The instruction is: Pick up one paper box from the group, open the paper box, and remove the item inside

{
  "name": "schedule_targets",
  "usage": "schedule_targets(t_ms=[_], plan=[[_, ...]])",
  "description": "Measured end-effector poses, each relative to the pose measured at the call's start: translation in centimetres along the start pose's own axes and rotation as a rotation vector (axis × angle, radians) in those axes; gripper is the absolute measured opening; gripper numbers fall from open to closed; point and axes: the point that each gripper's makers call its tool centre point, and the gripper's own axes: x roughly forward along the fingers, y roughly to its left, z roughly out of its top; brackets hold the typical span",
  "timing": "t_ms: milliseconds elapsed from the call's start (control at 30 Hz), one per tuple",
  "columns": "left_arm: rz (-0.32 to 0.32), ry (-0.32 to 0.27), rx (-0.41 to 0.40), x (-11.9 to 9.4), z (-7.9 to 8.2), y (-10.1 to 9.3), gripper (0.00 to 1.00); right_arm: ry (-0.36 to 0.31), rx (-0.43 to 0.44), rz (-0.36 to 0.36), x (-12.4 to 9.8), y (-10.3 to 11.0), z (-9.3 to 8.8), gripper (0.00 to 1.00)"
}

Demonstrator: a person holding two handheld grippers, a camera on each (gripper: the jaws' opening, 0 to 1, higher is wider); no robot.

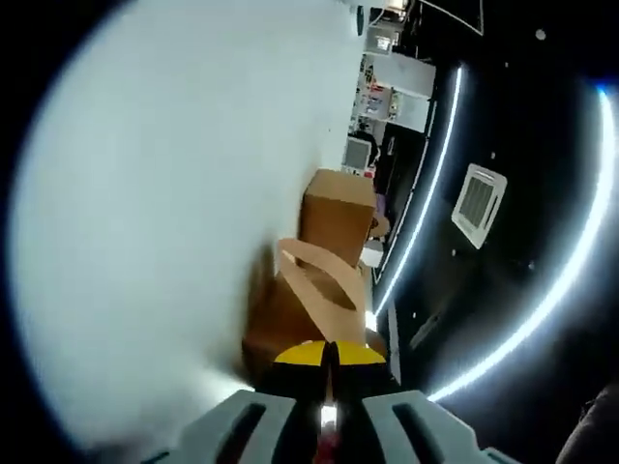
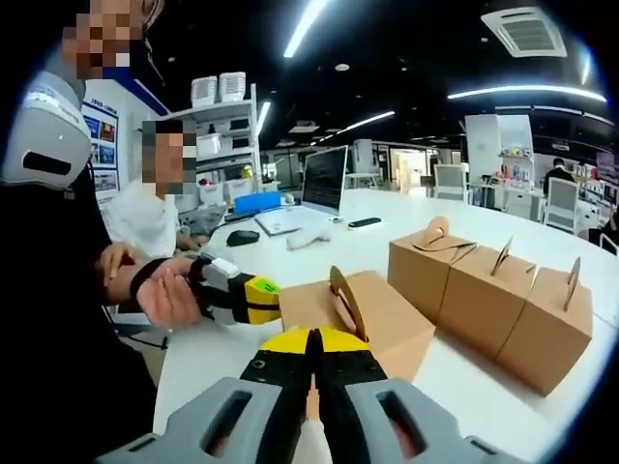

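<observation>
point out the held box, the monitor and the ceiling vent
held box (image 2: 387, 319), right gripper view, its top face
monitor (image 2: 324, 178), right gripper view, middle of screen
ceiling vent (image 1: 477, 201), left gripper view, its grille

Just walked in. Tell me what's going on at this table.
A person is working a brown paper box on the white table with two handheld grippers. The right gripper is shut on the box's near edge, and the left gripper, held in the person's hand, meets its other side. Three more boxes stand in a row behind it.

Bright ceiling strips (image 2: 308, 21) (fisheye-bent); table (image 1: 174, 213) glares.
</observation>
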Motion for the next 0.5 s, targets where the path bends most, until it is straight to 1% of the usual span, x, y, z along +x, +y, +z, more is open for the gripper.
schedule_targets(t_ms=[67, 133, 167, 233, 267, 300, 333, 367, 400, 433, 467, 500], plan=[[0.003, -0.002, 0.003, -0.1, -0.1, 0.0, 0.04, -0.001, 0.001, -0.001, 0.0, 0.1, 0.0, 0.03], [0.026, -0.03, 0.106, -0.1, 0.3, 0.1, 0.05, 0.003, 0.001, -0.004, 0.0, 0.1, 0.0, 0.03], [0.025, -0.044, 0.121, -0.2, 0.5, 0.0, 0.06, 0.005, 0.0, -0.005, 0.1, 0.2, 0.0, 0.03], [0.024, -0.088, 0.197, -0.6, 1.3, -0.2, 0.08, 0.009, 0.001, -0.003, 0.1, 0.2, 0.0, 0.03], [0.034, -0.13, 0.264, -0.8, 2.1, -0.2, 0.12, 0.01, 0.001, -0.002, 0.1, 0.2, 0.0, 0.03], [0.045, -0.171, 0.306, -1.1, 2.8, -0.4, 0.21, 0.011, 0.002, -0.001, 0.1, 0.3, 0.1, 0.03], [0.043, -0.202, 0.346, -1.1, 3.3, -2.0, 0.3, 0.011, 0.002, -0.002, 0.1, 0.3, 0.1, 0.03], [0.038, -0.221, 0.392, -1.1, 3.6, -3.0, 0.36, 0.01, 0.002, -0.003, 0.1, 0.3, 0.1, 0.03], [0.037, -0.225, 0.426, -1.3, 3.8, -3.8, 0.38, 0.009, 0.002, -0.003, 0.1, 0.4, 0.1, 0.03], [0.039, -0.229, 0.46, -1.4, 3.9, -4.3, 0.37, 0.008, 0.003, -0.003, 0.1, 0.4, 0.1, 0.03], [0.041, -0.237, 0.489, -1.5, 4.3, -4.3, 0.37, 0.007, 0.004, -0.002, 0.1, 0.4, 0.1, 0.03], [0.052, -0.255, 0.552, -1.6, 5.0, -4.4, 0.38, 0.008, 0.003, -0.002, 0.1, 0.3, 0.1, 0.03]])
